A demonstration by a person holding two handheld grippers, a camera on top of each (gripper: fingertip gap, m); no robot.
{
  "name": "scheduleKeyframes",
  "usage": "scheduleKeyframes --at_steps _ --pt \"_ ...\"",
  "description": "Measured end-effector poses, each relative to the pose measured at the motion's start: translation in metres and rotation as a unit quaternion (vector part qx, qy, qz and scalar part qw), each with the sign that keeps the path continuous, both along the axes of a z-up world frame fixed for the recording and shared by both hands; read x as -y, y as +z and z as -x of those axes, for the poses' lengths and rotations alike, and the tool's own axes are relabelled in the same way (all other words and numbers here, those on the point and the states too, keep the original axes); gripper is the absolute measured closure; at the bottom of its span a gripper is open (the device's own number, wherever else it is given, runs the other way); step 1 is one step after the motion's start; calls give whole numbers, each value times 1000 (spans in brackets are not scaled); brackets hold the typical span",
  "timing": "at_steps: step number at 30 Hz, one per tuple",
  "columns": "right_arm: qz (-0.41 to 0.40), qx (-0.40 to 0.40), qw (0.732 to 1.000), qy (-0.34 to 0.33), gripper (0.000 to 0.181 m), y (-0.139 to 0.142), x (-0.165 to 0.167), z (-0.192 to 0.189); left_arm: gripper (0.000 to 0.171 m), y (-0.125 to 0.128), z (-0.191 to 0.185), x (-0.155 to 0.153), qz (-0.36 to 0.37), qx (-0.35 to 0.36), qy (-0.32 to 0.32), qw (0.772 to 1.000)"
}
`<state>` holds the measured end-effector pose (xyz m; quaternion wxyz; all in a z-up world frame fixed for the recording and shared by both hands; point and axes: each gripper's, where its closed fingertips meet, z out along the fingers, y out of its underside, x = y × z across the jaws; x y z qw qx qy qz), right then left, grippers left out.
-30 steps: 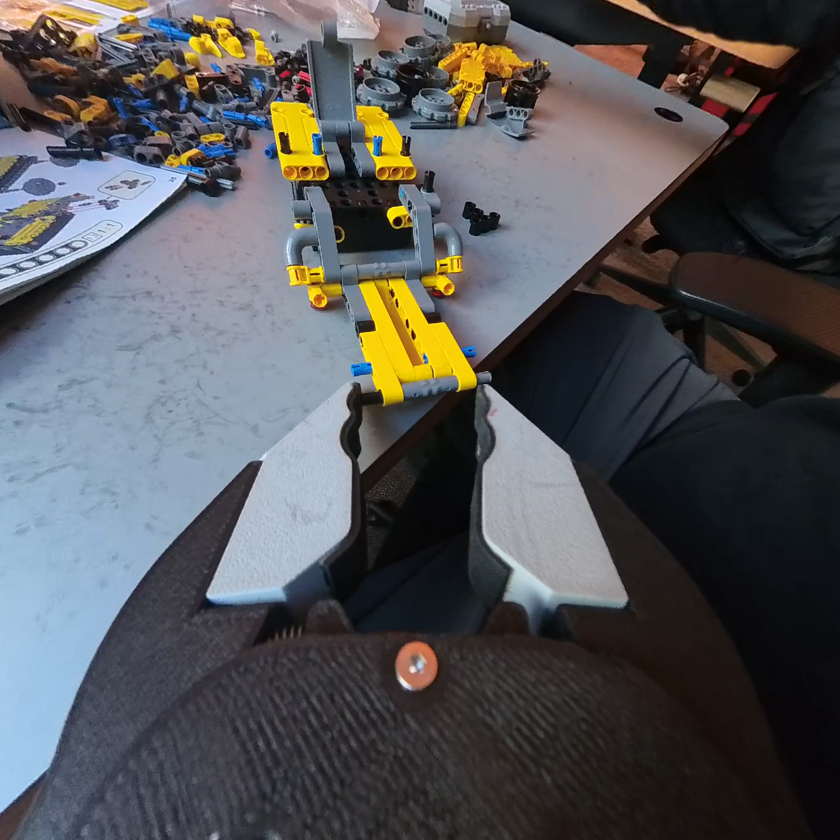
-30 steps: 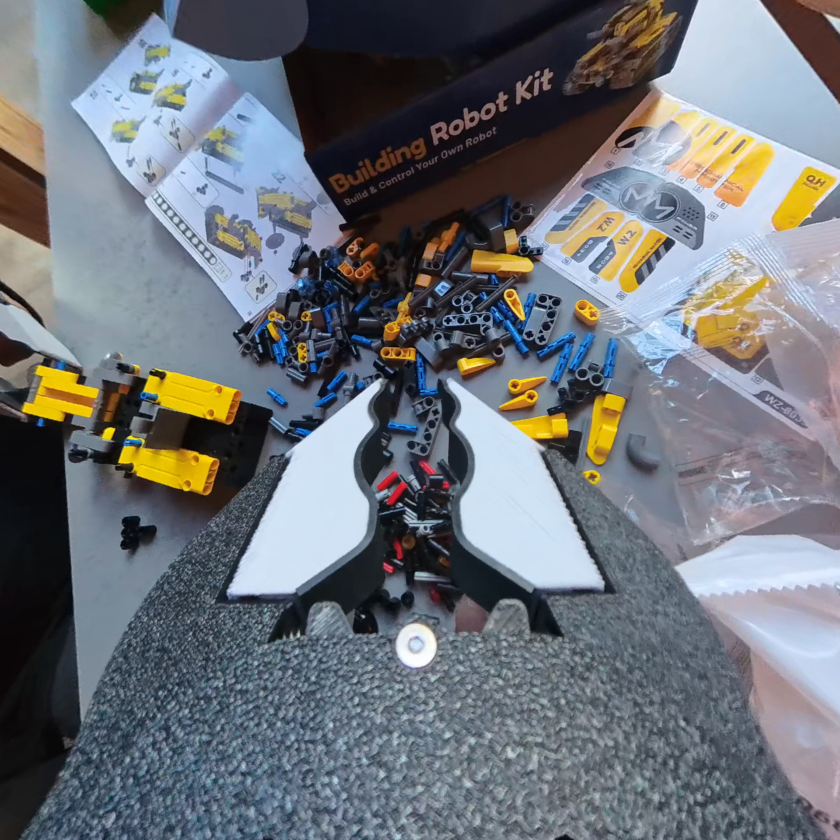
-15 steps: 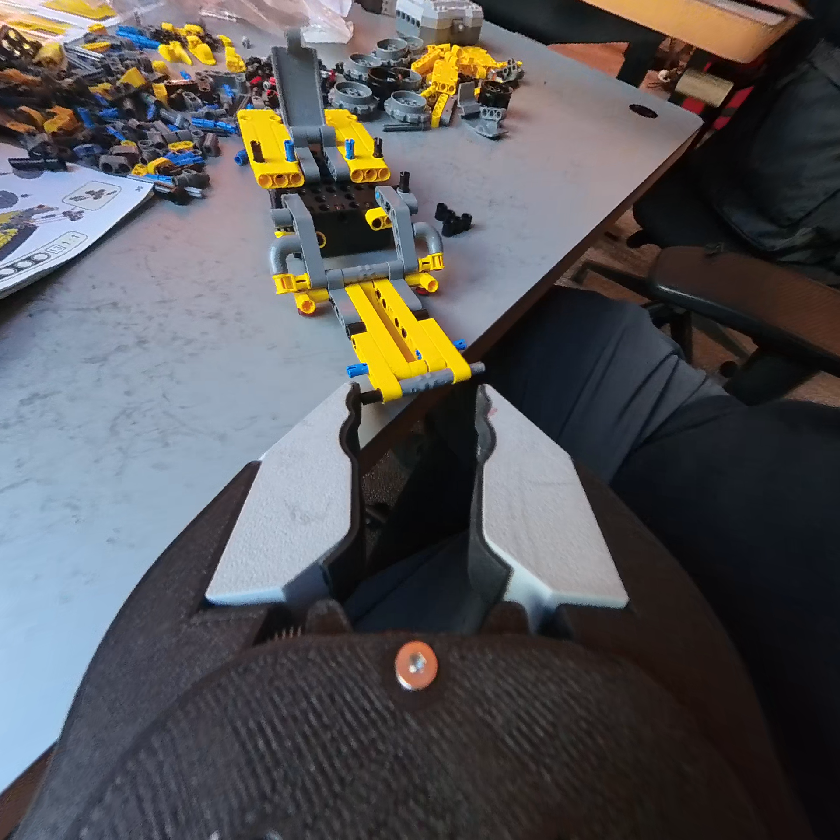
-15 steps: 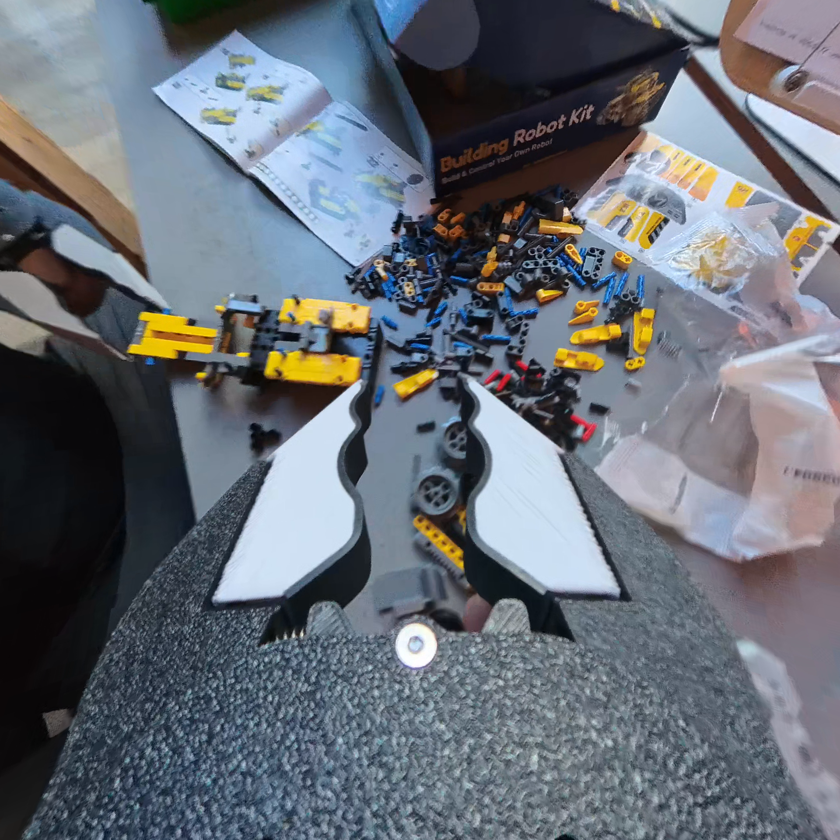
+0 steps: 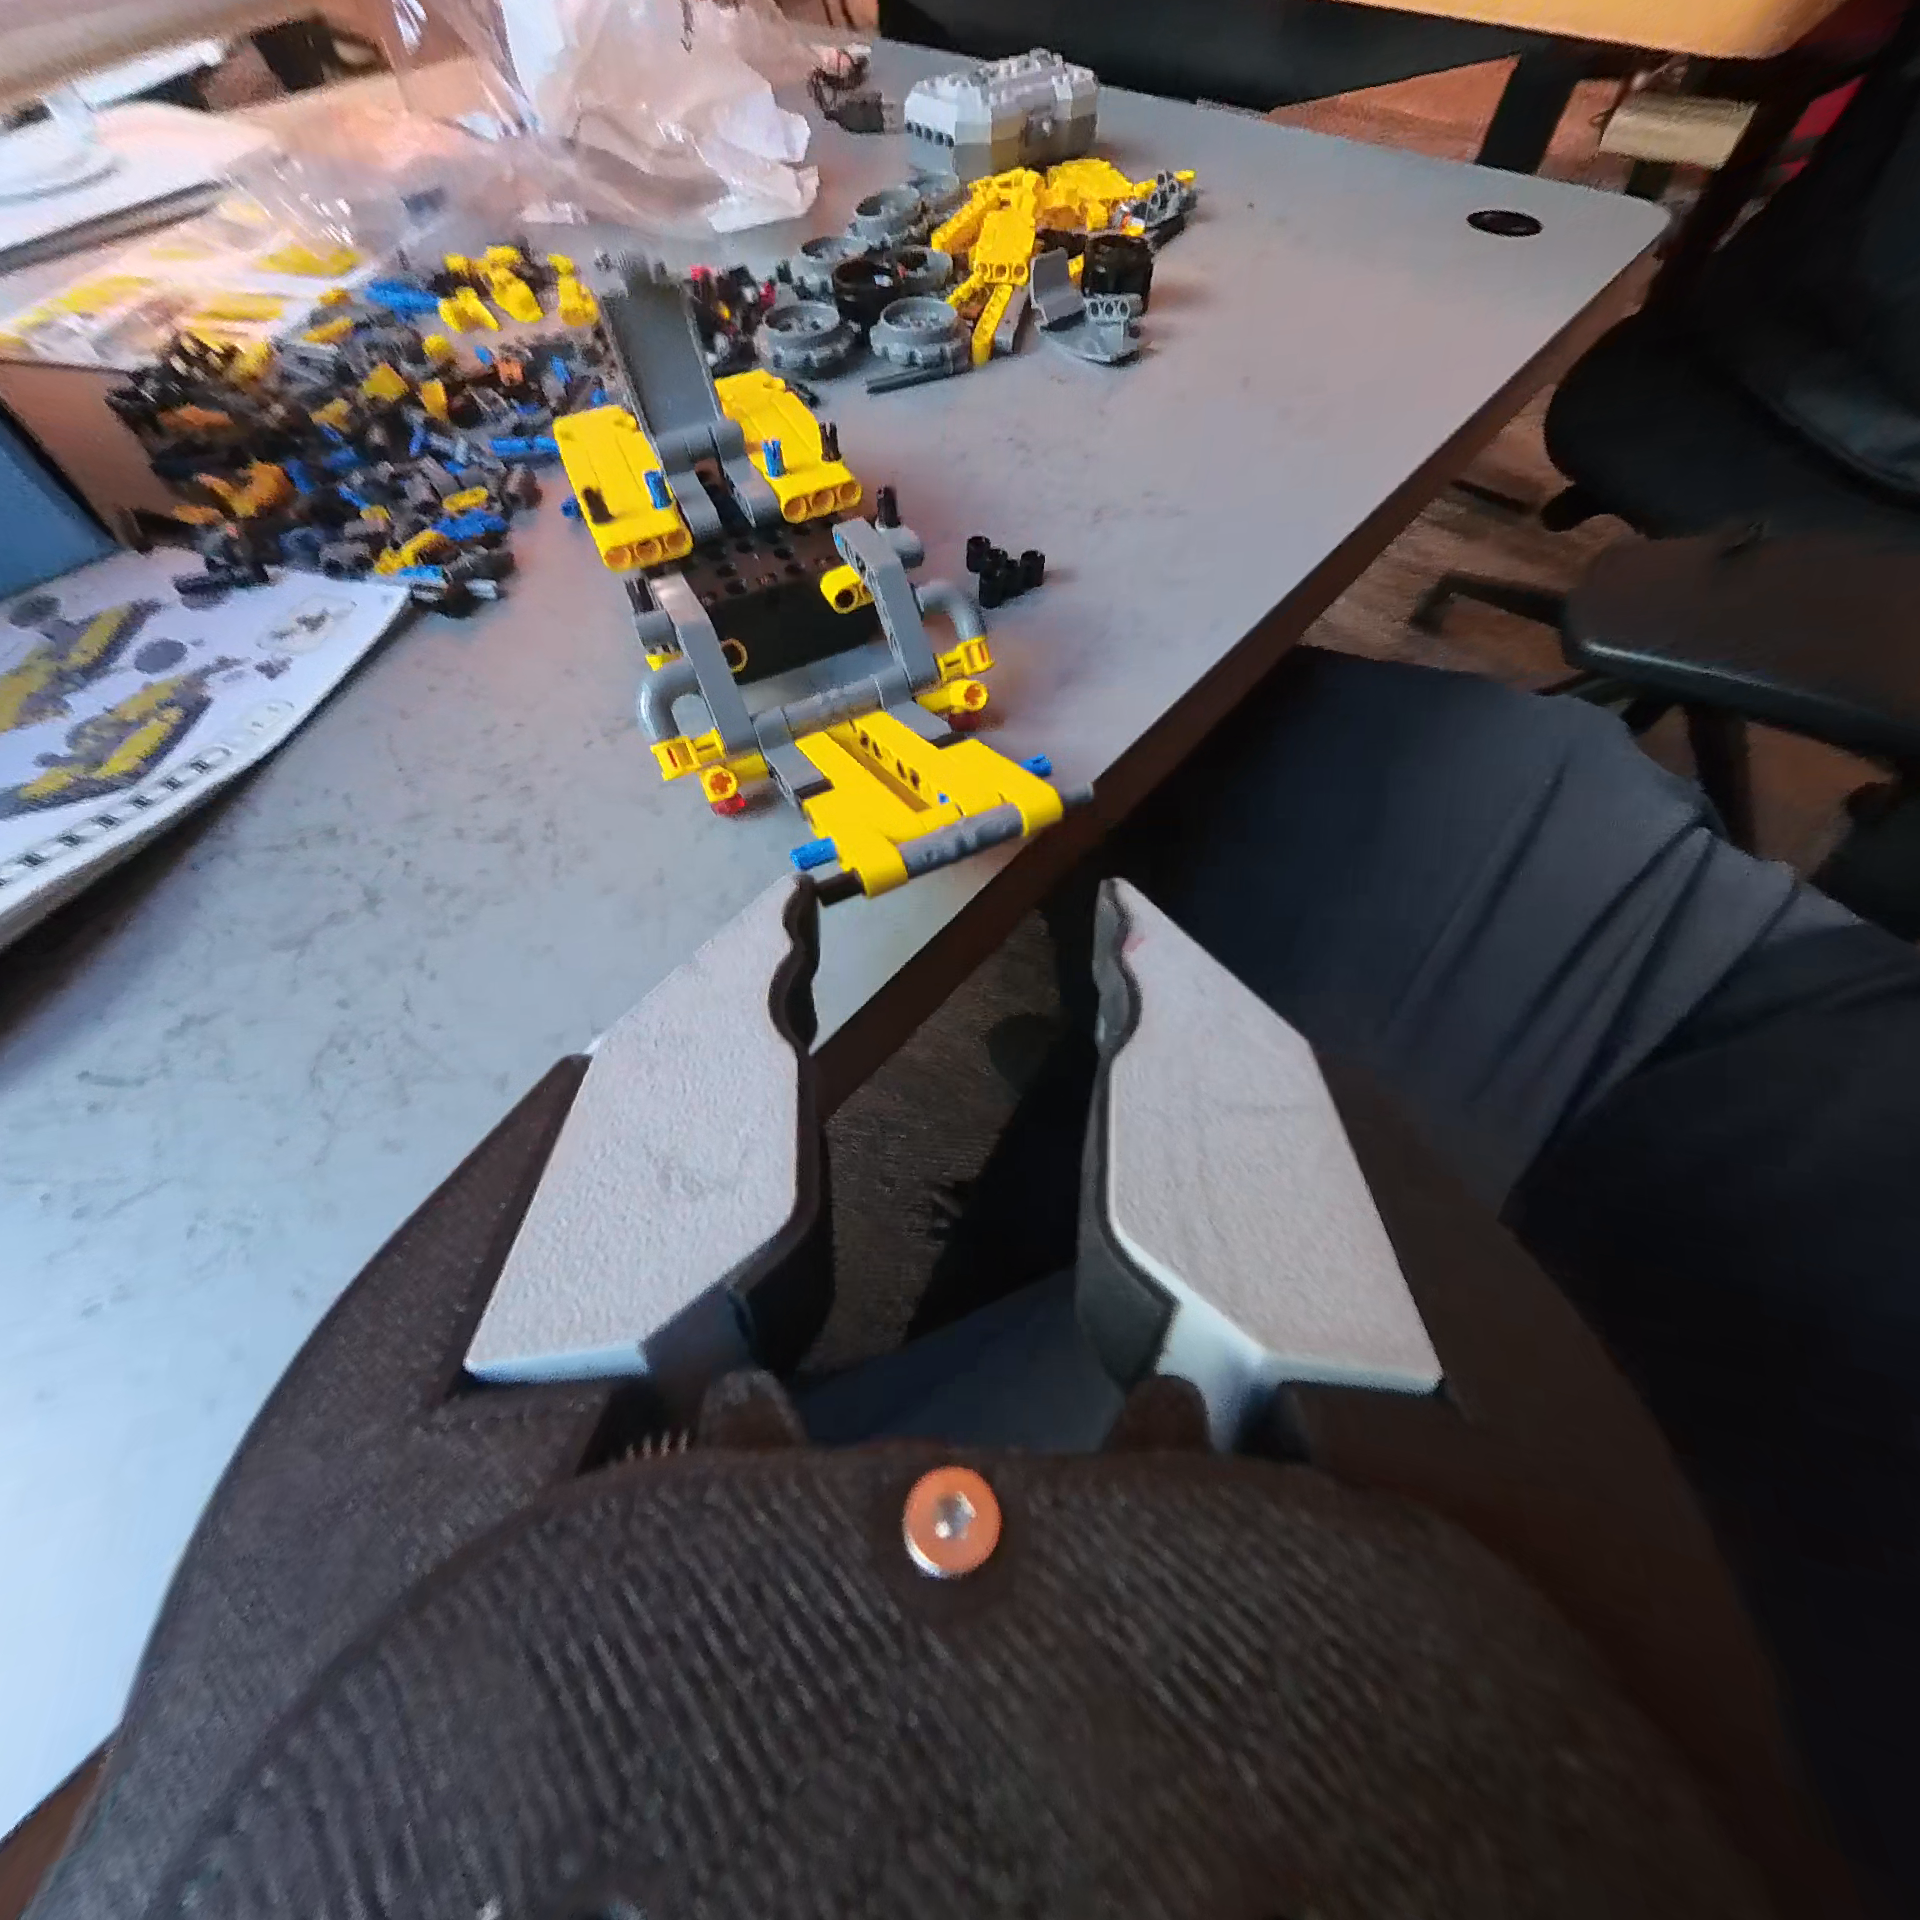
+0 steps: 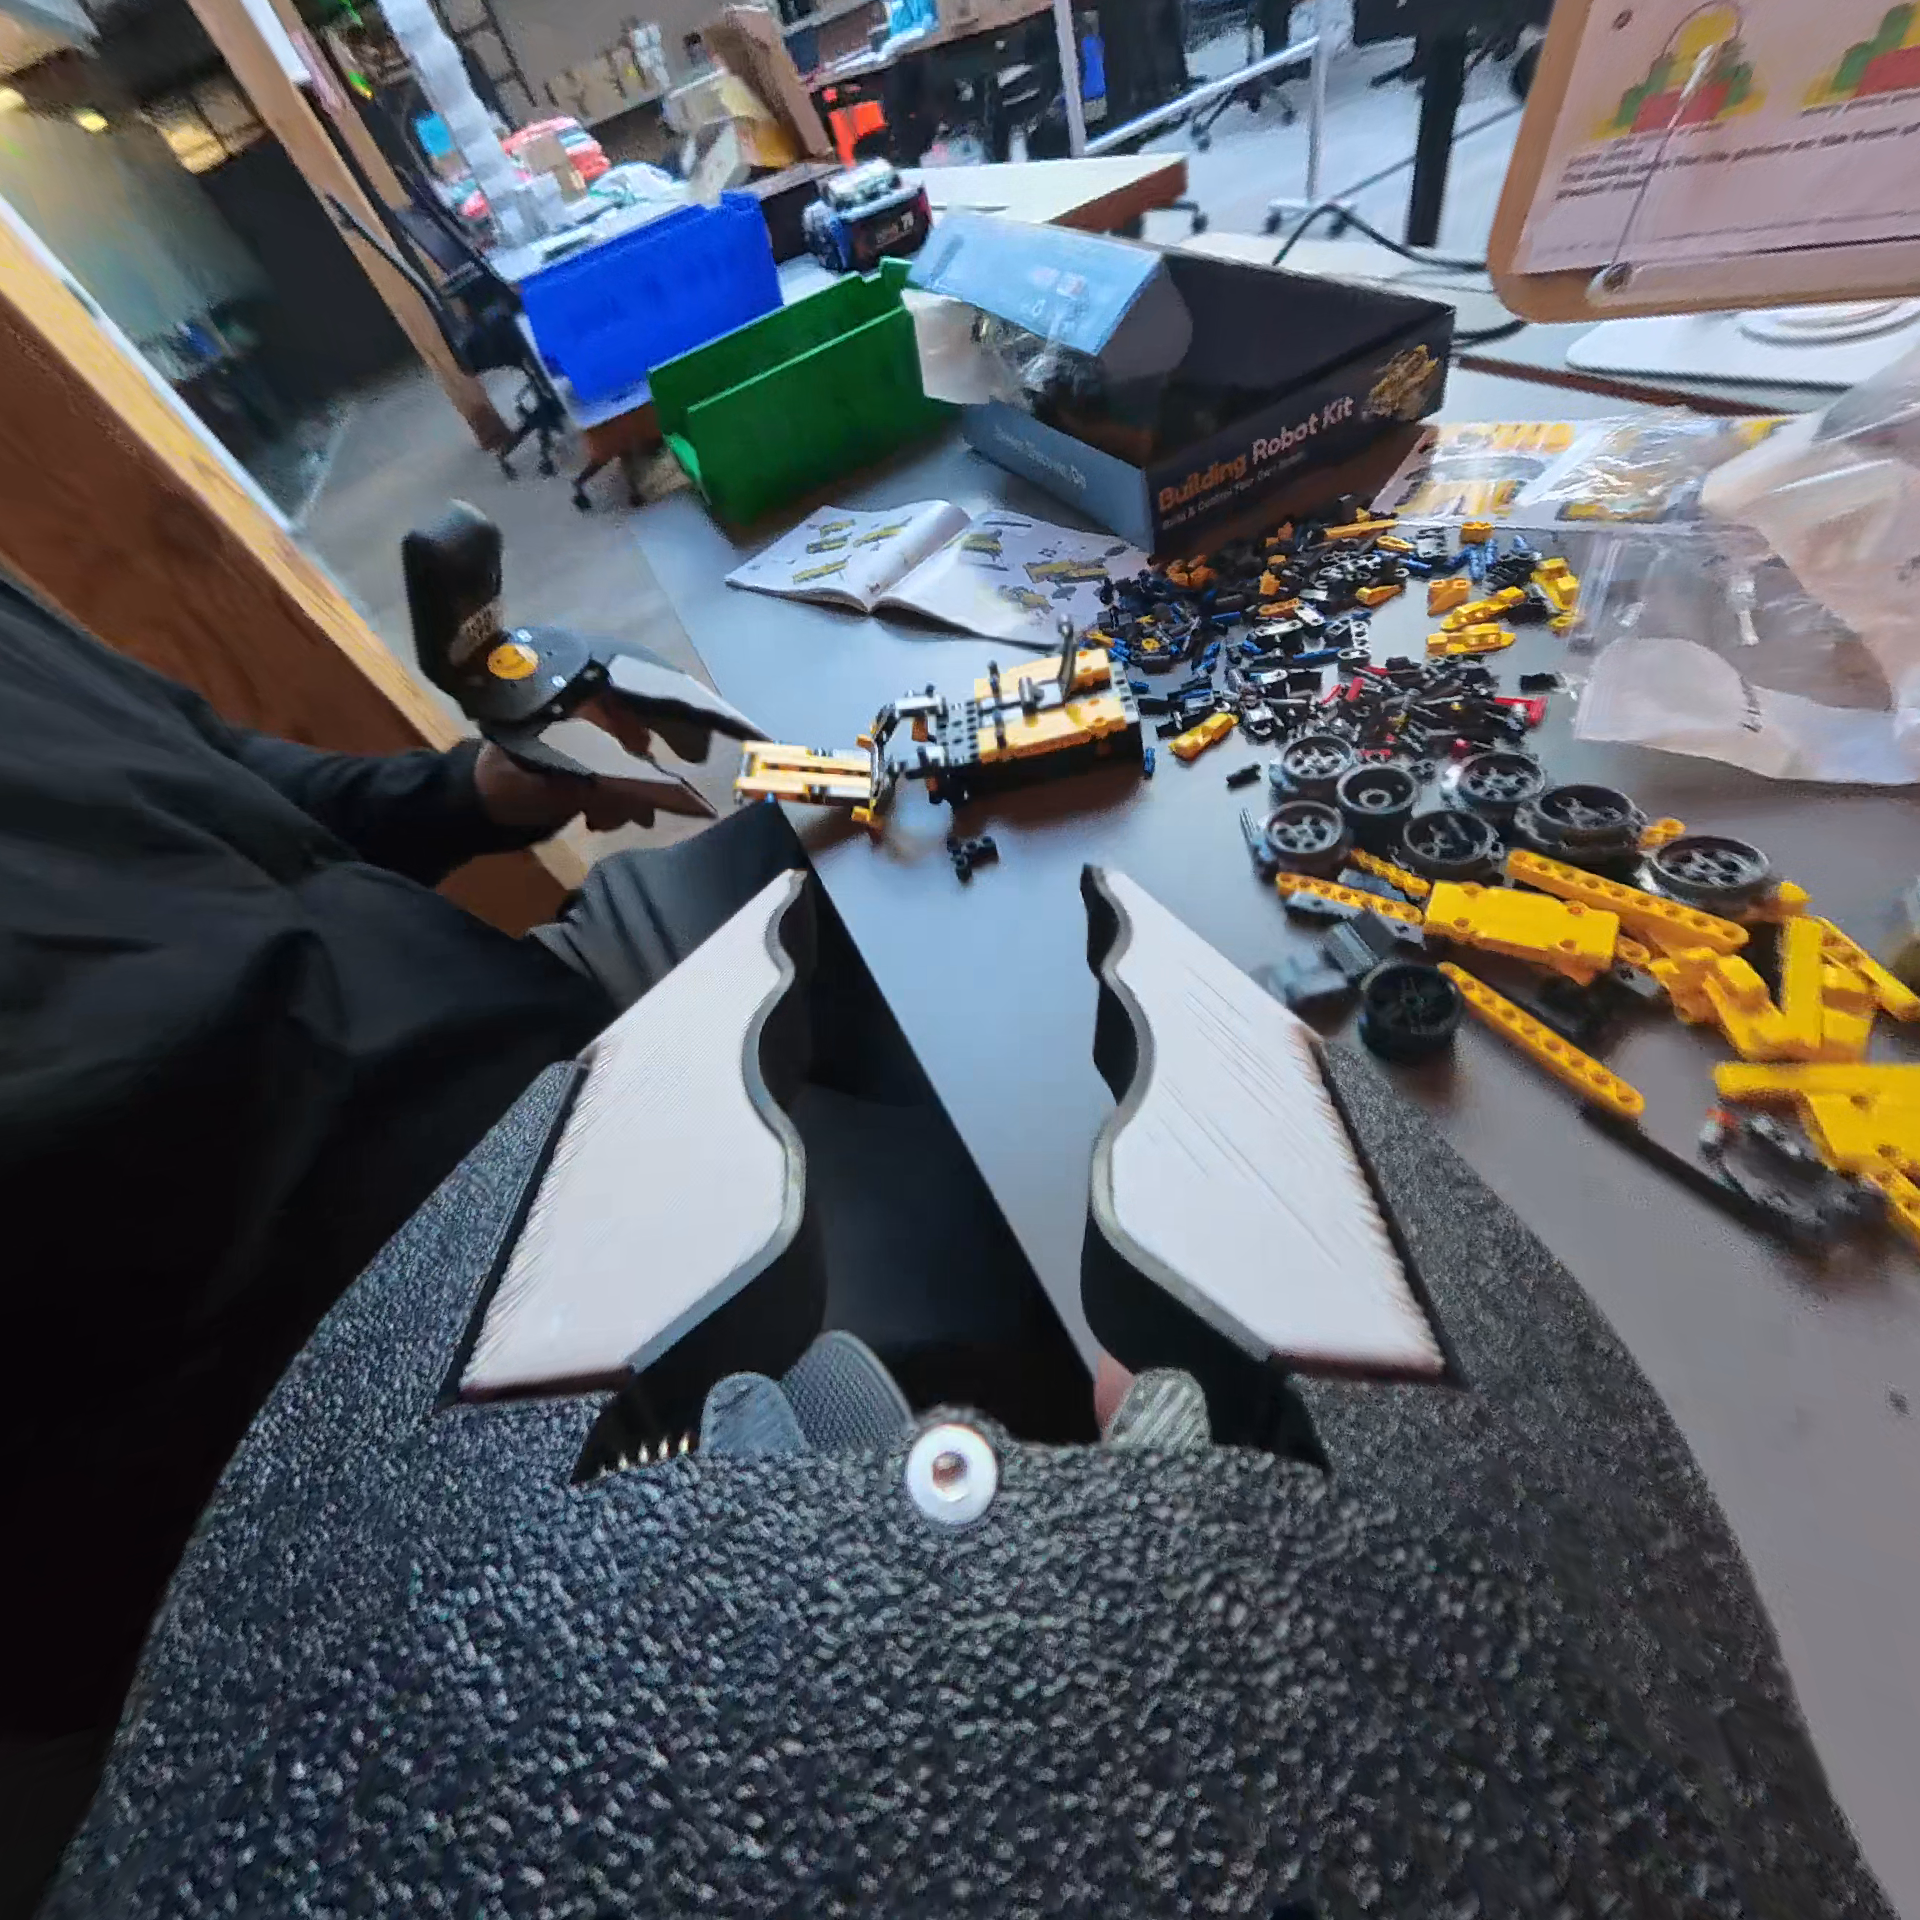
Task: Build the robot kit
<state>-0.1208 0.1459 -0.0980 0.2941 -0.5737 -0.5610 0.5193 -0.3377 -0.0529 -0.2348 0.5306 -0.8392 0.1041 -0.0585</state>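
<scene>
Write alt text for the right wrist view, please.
The right hand-held gripper hangs open and empty over the near edge of a dark table. Farther left, the left hand-held gripper is open at the end of a yellow and grey toy vehicle. Loose wheels and yellow beams lie to the right.

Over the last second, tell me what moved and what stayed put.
The right gripper pulled back from over the small-parts pile to the table's near edge and opened wider, empty. The left gripper stayed open and empty, just short of the yellow model's near end. The model and loose parts did not move.
</scene>
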Motion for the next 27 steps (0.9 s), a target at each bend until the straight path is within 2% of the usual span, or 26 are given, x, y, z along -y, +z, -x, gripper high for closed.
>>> scheduleKeyframes --at_steps 3,6,10,12,14,16,19,23,27 --pt "-28 -7 999 -36 128 2 7 -37 122 8 -3 5 -13 -24 8 1000" --pt "-45 -5 996 -71 127 -3 10 -80 123 13 -10 11 -20 -17 10 1000" --pt "-72 1 990 -120 126 -5 -9 -124 123 16 -22 15 -10 -18 12 1000" --pt "-53 -21 992 -116 121 3 -8 -136 123 20 -31 13 -10 -23 7 1000" --pt "-53 -20 994 -98 125 -2 0 -143 124 24 -45 10 -11 -20 -8 1000" --pt "-44 28 997 -57 131 -29 17 -146 124 24 -61 7 -6 -21 -31 999" --pt "-16 144 989 18 133 -91 50 -145 123 16 -88 5 10 -16 -71 997" --pt "-30 185 980 68 142 -145 76 -126 123 -4 -114 3 36 -15 -109 993" --pt "-34 222 971 85 144 -181 84 -117 124 -19 -125 5 57 -6 -127 990"
